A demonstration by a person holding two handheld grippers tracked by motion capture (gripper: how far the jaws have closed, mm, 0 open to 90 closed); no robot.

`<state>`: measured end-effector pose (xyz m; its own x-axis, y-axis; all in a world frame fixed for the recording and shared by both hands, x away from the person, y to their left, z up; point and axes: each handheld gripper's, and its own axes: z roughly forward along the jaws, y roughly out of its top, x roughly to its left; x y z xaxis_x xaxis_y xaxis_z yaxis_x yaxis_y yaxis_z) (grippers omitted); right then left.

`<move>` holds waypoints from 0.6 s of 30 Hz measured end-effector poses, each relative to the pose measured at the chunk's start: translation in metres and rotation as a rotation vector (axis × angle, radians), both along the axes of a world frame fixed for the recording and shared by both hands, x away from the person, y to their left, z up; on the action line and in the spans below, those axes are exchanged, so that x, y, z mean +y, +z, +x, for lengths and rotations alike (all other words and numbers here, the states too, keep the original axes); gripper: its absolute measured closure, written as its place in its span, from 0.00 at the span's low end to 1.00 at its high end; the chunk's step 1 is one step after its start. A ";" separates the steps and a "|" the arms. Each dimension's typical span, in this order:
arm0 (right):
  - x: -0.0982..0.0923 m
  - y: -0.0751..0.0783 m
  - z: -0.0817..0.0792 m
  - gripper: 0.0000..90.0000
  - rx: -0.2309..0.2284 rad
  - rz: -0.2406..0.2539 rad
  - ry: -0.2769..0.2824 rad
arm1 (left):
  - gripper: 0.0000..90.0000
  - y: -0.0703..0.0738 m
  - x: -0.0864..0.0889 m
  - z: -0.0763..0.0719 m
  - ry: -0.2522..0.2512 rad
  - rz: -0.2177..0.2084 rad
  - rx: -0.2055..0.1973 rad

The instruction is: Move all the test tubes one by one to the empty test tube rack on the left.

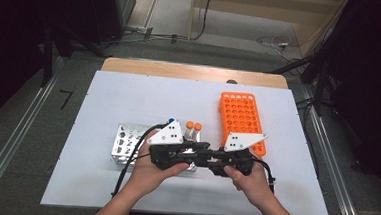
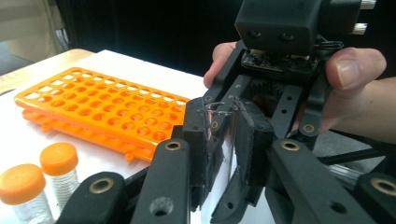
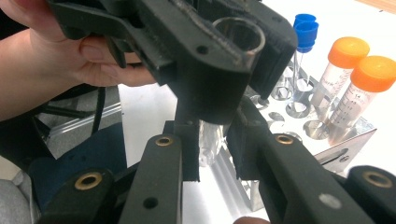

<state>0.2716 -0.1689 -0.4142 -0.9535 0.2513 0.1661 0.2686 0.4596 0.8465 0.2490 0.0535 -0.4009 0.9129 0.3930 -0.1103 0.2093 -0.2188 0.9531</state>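
A clear uncapped tube (image 2: 225,142) is held above the table front, between the two grippers, which face each other tip to tip. My left gripper (image 2: 223,116) is shut on it, its pads pressing the tube's sides just below the open rim. In the right gripper view the tube's open mouth (image 3: 239,33) sticks out of the left gripper's jaws, and my right gripper (image 3: 212,144) is shut on the tube's lower part. From above, the left gripper (image 1: 202,150) and right gripper (image 1: 219,155) meet in front of the metal rack.
An orange tube rack (image 1: 242,118) lies flat at the right centre. A metal rack (image 1: 126,142) stands left of centre with two orange-capped tubes (image 1: 193,130) and a blue-capped tube (image 1: 170,121). The white table top (image 1: 129,93) ends at a wooden far edge.
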 end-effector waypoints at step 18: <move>-0.025 -0.001 0.004 0.00 -0.008 0.044 -0.047 | 0.85 0.007 0.038 0.009 0.135 -0.060 -0.019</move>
